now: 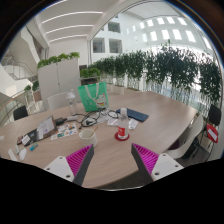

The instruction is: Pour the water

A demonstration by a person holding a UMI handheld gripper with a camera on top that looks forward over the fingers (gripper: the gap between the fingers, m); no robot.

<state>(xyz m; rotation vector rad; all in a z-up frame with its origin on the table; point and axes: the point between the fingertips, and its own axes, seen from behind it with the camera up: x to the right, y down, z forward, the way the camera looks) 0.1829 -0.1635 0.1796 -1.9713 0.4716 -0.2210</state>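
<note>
My gripper (112, 160) hangs above a long light wooden table (150, 120), its two fingers spread wide apart with the magenta pads (80, 158) facing each other and only bare tabletop between them. Ahead of the fingers, well beyond their tips, a small bottle with a red label stands on a red coaster (122, 130). A clear cup (103, 131) stands a little to its left. Nothing is held.
A green bag (93, 96) stands further back on the table. Papers, cables and small items (55, 128) lie at the left. A dark blue notebook (137, 116) lies beyond the bottle. Chairs (186, 140) line the right side, and plants (160, 68) stand by the windows.
</note>
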